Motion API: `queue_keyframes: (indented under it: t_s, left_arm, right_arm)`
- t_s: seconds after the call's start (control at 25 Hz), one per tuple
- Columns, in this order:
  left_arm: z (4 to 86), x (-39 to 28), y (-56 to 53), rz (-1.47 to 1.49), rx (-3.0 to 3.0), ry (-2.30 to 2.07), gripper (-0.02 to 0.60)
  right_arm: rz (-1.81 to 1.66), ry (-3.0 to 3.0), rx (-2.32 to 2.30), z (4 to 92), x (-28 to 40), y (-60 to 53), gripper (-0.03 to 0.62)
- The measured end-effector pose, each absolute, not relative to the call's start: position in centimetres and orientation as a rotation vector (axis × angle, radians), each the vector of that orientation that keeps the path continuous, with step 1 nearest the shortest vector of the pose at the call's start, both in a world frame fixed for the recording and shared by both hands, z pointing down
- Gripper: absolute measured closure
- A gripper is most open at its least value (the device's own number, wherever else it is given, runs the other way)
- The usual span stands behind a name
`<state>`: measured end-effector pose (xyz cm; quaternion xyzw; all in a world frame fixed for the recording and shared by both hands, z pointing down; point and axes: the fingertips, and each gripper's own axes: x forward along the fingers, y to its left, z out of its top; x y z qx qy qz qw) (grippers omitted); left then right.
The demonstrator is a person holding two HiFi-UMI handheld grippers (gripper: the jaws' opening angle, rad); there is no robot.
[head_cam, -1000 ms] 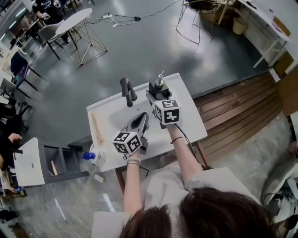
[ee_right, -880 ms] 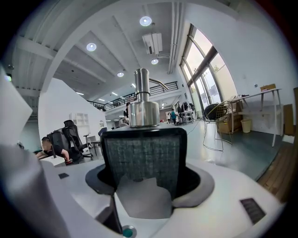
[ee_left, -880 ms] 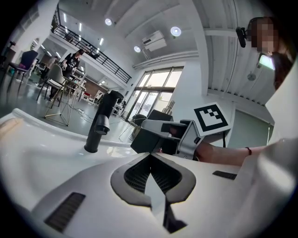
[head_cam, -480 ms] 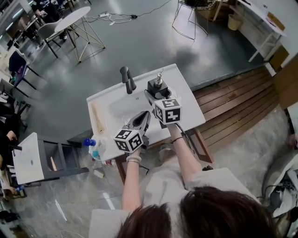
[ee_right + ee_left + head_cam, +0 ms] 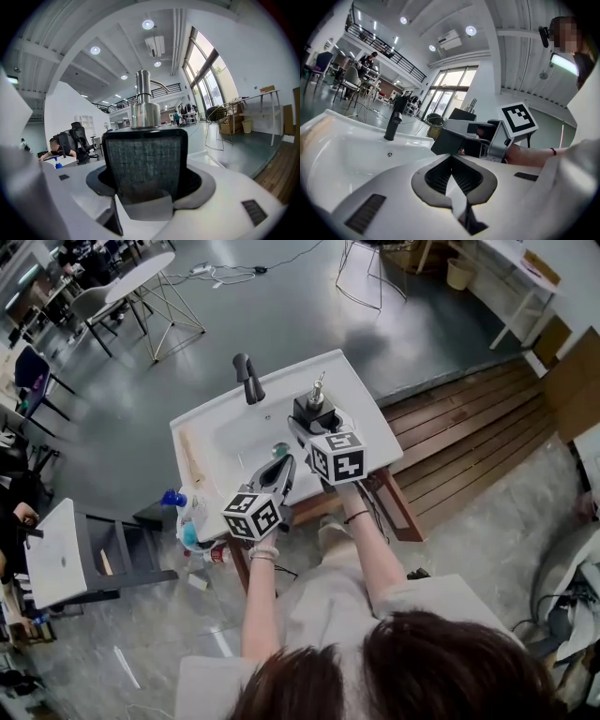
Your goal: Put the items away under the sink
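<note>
A square black soap dispenser (image 5: 310, 411) with a silver pump is clamped in my right gripper (image 5: 314, 427), above the right side of the white sink (image 5: 370, 418). In the right gripper view the dispenser (image 5: 144, 154) fills the gap between the jaws and both pads press on it. My left gripper (image 5: 279, 469) hovers over the sink's front edge with its jaws shut and nothing in them. The left gripper view shows its pads (image 5: 440, 176) meeting, with the right gripper (image 5: 464, 136) just ahead of them. A black faucet (image 5: 246, 378) stands at the basin's back.
The sink rests on a wooden stand (image 5: 398, 512). A wooden stick (image 5: 190, 457) lies on the sink's left rim. A blue-capped spray bottle (image 5: 174, 499) and other bottles (image 5: 192, 532) stand low at its left. A grey shelf unit (image 5: 112, 563) is further left, wooden decking (image 5: 487, 437) to the right.
Both grippers have come back from the middle of the sink toward its front edge, the right one still carrying the dispenser. The stand's legs now show below the sink.
</note>
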<state>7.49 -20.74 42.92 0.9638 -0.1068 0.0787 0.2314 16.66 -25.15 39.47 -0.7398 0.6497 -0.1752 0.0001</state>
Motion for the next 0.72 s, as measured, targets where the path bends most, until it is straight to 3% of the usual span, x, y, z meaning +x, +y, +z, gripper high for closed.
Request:
queue_keyframes:
  t_s: [0.72]
  left_arm:
    - [41.0,5.6,-14.0,0.199,2.721,-0.2,0.58]
  right_arm:
    - [-0.461,2.035,-2.314,36.7,13.7,-16.6,0.266]
